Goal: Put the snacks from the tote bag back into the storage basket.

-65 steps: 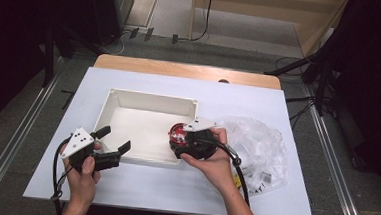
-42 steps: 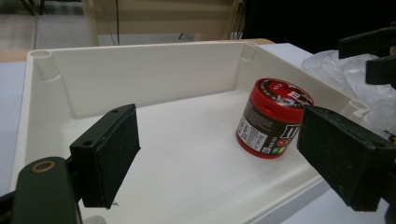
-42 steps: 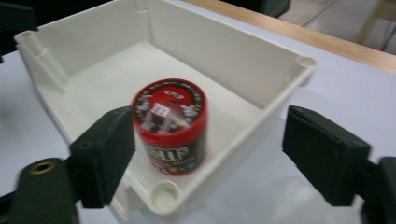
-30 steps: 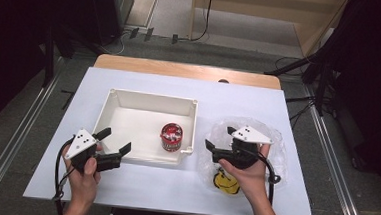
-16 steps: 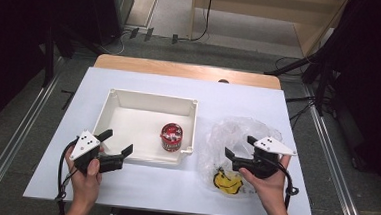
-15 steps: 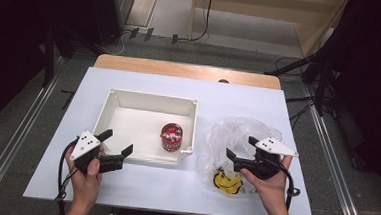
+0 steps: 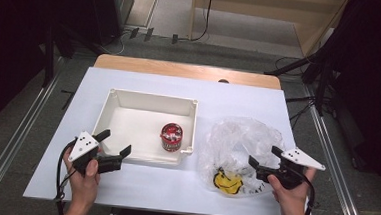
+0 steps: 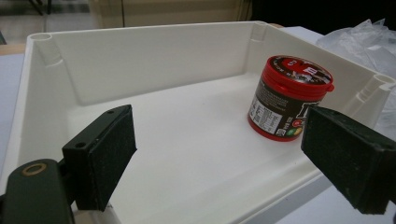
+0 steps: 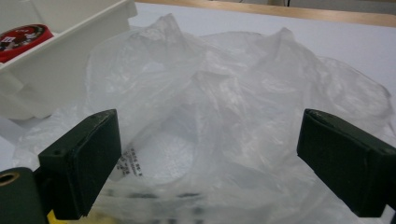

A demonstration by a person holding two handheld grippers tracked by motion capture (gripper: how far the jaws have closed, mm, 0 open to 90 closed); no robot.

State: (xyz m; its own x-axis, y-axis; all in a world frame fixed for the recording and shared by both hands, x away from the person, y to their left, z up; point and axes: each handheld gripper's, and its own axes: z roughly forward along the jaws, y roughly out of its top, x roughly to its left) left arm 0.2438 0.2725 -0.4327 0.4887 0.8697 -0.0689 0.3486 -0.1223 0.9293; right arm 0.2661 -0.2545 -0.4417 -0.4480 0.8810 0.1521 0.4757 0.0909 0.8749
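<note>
Here, a red-lidded dark plastic candy jar stands upright in the white rectangular plastic tray, near its right wall. The left hand-held gripper hovers at the tray's near rim, jaws wide and empty. The right hand-held gripper, likewise wide and empty, faces the crumpled clear plastic bag on the white tabletop.

Lab: black curtains, floor cables, rail-framed table.
</note>
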